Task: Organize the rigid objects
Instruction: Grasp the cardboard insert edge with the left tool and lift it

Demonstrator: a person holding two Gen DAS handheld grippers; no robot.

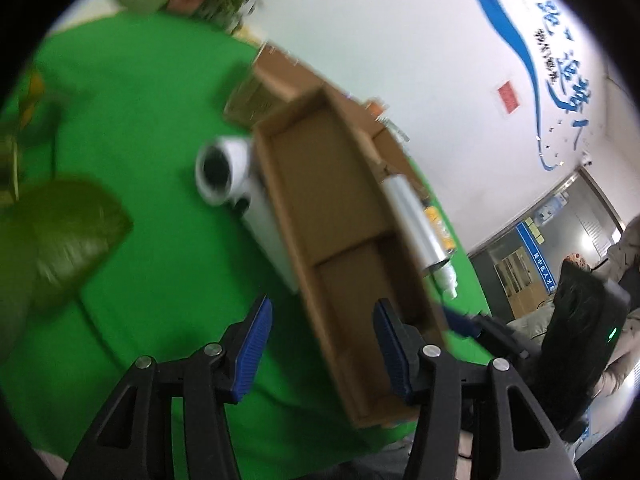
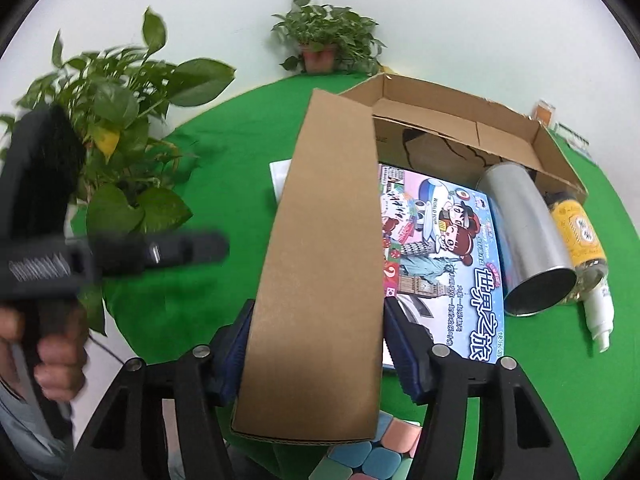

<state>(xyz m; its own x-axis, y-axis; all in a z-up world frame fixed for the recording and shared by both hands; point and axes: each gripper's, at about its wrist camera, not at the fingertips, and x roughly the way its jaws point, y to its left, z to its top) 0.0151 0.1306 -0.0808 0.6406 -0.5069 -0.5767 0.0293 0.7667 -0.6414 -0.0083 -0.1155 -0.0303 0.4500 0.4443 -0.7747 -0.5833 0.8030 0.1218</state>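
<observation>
**Box held over the green desk**

While the right gripper [image 2: 316, 344] has its jaws clenched on the sides of a long, narrow cardboard box [image 2: 320, 248], the left gripper [image 1: 322, 344] stands released, the box's near wall passing between its pads without touching. Beyond the right jaws lie a colourful board game [image 2: 444, 256], a silver can [image 2: 524, 236] and a yellow bottle [image 2: 580, 240]. A colourful cube [image 2: 372, 456] sits below the box.
</observation>
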